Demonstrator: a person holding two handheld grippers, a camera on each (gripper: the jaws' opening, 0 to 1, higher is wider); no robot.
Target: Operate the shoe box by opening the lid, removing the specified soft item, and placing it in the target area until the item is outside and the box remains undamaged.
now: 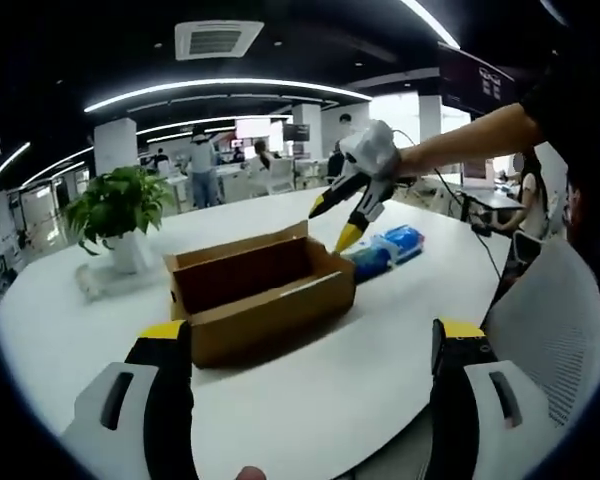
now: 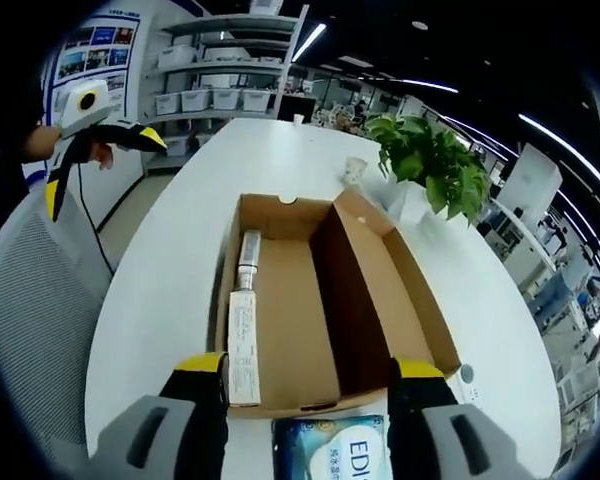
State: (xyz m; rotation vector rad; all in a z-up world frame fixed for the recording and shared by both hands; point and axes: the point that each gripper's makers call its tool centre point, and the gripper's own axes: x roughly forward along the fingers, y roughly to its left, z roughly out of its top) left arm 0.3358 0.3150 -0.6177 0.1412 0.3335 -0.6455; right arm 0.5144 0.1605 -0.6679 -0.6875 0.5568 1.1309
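- The shoe box (image 2: 320, 320) is seen open on the white counter (image 2: 170, 290), its lid (image 2: 400, 290) folded back to the side; the opening step is judged done.
- A blue soft pack (image 2: 330, 448) lies on the counter just outside the box, directly ahead of and between the jaws of the right hand-held gripper (image 2: 305, 385); removal is judged done or nearly so, though it cannot be told whether this spot is the target area.
- The right hand-held gripper is released: its jaws stand apart and nothing is clamped. In the left gripper view it (image 1: 342, 222) is seen raised above the far corner of the box (image 1: 255, 295), with the soft pack (image 1: 385, 250) just beyond that corner.
- The left hand-held gripper (image 1: 310, 345) is also released, jaws wide apart and empty, with the box ahead of it and somewhat apart.
- A long narrow white carton (image 2: 242, 340) and a small grey cylinder (image 2: 249, 250) are left inside the box along one wall.
- The box is plain brown corrugated cardboard, rectangular, matte, with no tears or crushing seen. The pack looks glossy and pliable, with white lettering. The counter is smooth and rounded.
- A potted plant (image 1: 120, 215) stands beyond the box.
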